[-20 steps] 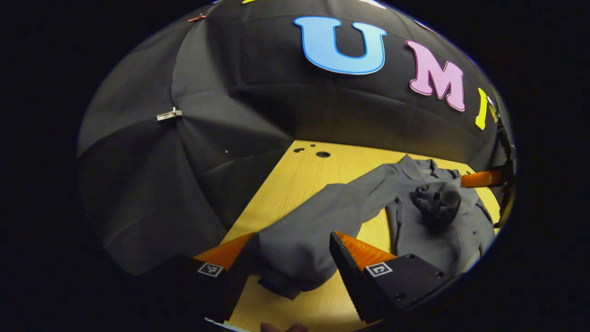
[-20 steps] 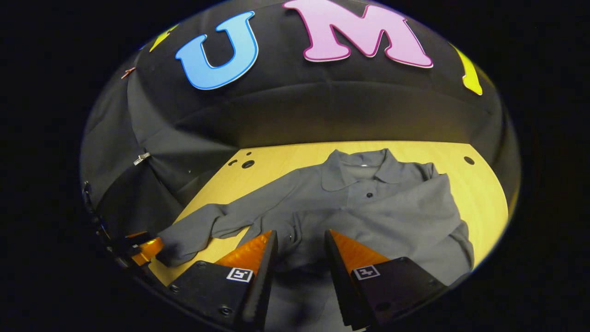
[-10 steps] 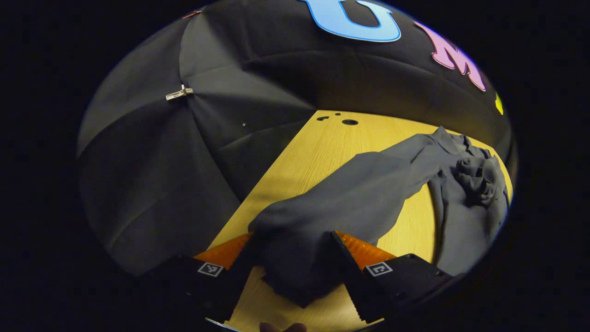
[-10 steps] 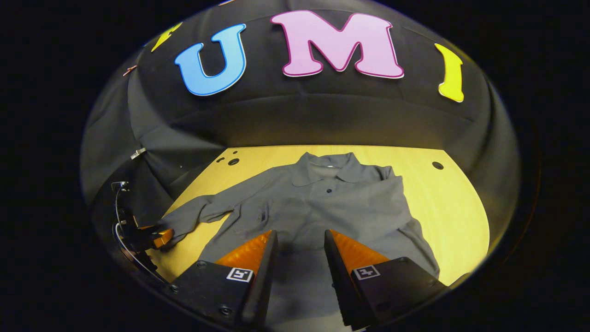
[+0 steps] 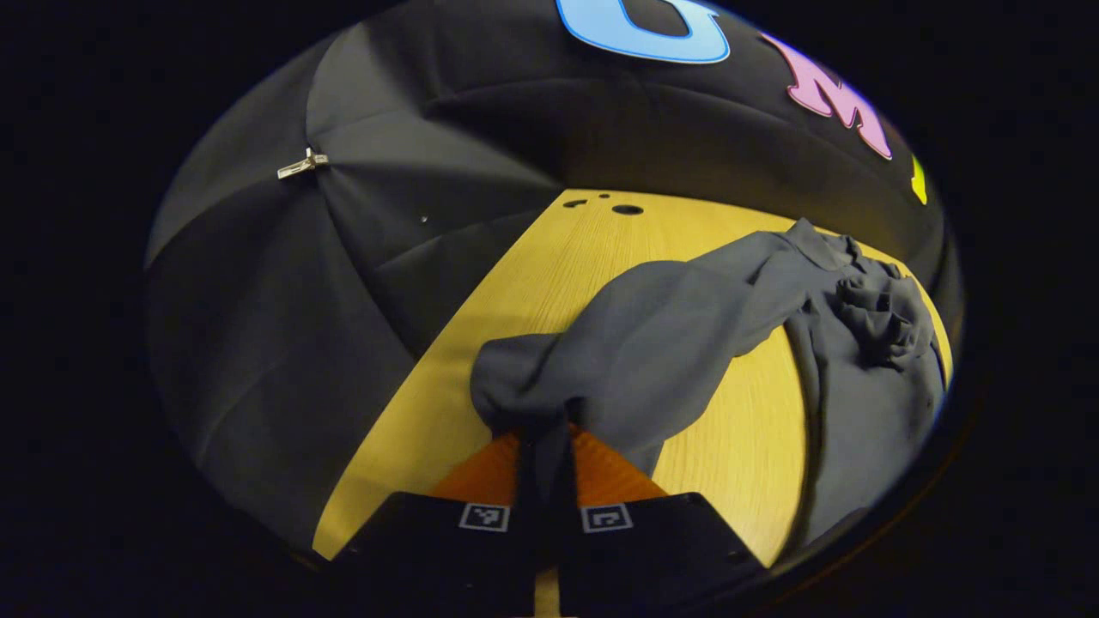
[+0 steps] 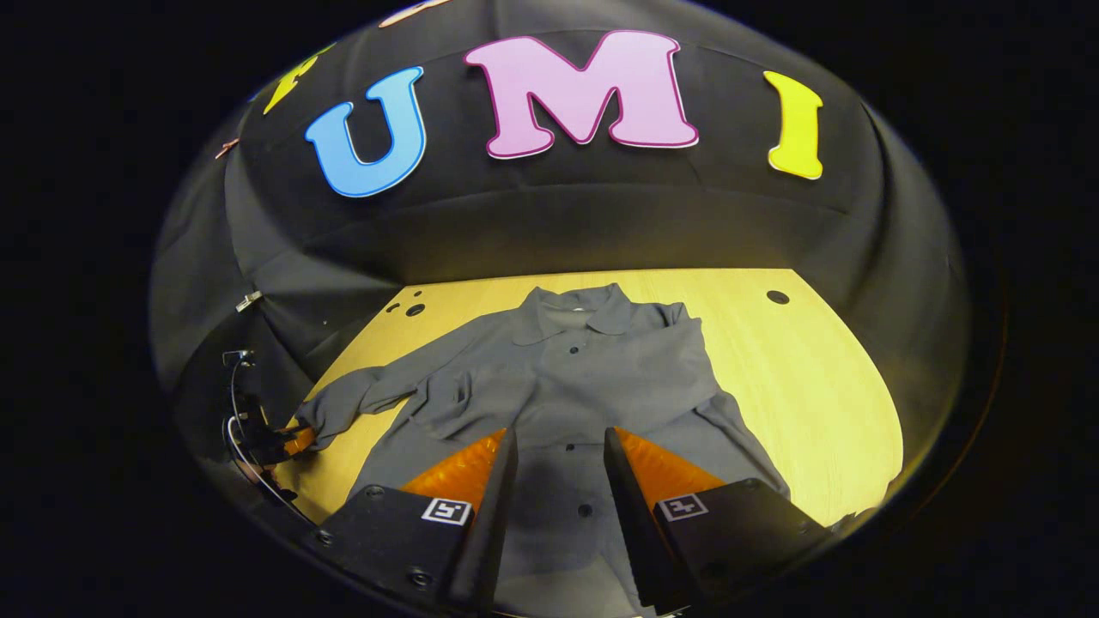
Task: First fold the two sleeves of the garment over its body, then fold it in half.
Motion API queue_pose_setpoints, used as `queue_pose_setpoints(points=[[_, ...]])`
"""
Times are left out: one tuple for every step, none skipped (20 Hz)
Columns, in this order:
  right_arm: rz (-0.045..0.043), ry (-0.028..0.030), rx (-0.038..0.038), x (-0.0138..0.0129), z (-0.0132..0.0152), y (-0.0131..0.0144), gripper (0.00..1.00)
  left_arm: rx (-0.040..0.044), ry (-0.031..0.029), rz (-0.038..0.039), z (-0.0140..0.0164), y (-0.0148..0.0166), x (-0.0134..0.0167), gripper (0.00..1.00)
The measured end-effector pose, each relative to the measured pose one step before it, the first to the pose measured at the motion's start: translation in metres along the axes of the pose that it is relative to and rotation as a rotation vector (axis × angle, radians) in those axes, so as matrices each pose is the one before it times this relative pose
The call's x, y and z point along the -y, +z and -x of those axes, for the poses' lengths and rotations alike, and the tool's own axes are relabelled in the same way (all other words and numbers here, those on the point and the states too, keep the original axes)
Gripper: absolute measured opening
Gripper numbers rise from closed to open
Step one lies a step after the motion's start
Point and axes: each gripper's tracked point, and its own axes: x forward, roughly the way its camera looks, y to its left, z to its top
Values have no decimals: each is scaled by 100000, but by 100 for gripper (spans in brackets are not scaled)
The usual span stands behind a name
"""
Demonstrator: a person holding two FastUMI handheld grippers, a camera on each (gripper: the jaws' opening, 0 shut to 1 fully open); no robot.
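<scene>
Left gripper (image 5: pixel 547 442) jaws clenched on sleeve (image 5: pixel 635 343) | right gripper (image 6: pixel 554 463) jaws released, above garment (image 6: pixel 567 378)

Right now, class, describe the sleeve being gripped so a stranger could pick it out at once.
Find the wooden table and the grey collared shirt on it. The sleeve stretches off the shirt's body, its bunched cuff pinched in the left gripper. The other sleeve lies folded over the shirt's front.

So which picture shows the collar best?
The right gripper view. There the collar faces the camera, spread flat at the top of the shirt, with a button below it. In the left gripper view the collar sits far off at the edge, seen sideways and bunched, so its shape is hard to make out.
</scene>
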Motion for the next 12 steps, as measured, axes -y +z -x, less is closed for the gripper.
queue_pose_setpoints(points=[[111, -20, 335, 367, 259, -67, 64, -670, 544, -1020, 70, 103, -14, 10], [257, -55, 250, 377, 246, 10, 64, 147, 239, -87, 66, 383, -38, 9], [372, -283, 259, 457, 438, -26, 64, 275, 205, 1562, 222, 311, 5, 7], [20, 56, 274, 371, 292, 122, 64, 1092, 804, 1716, 375, 645, -88, 7], [-192, -70, 531, 374, 260, 42, 64, 1241, 601, 1194, 444, 579, -116, 6], [-448, -3, 497, 409, 71, 127, 64, 2897, 792, 1207, 714, 997, -117, 7], [-459, -243, 559, 413, 112, 34, 64, 5066, 151, 883, 945, 1771, 78, 6], [-685, 5, 154, 414, 32, 8, 64, 3823, -16, -185, 750, 1485, 179, 6], [-884, 22, -16, 416, 70, -168, 64, 3304, -232, -392, 856, 1438, 229, 6], [-658, 77, 206, 367, 58, -13, 64, 2979, -831, -227, 818, 1192, 744, 6], [-439, -40, 182, 523, 51, -51, 64, 2205, -803, -325, 454, 1153, 761, 6], [-249, 48, 291, 465, 121, 30, 64, 1840, -643, -315, 521, 1090, 771, 7]])
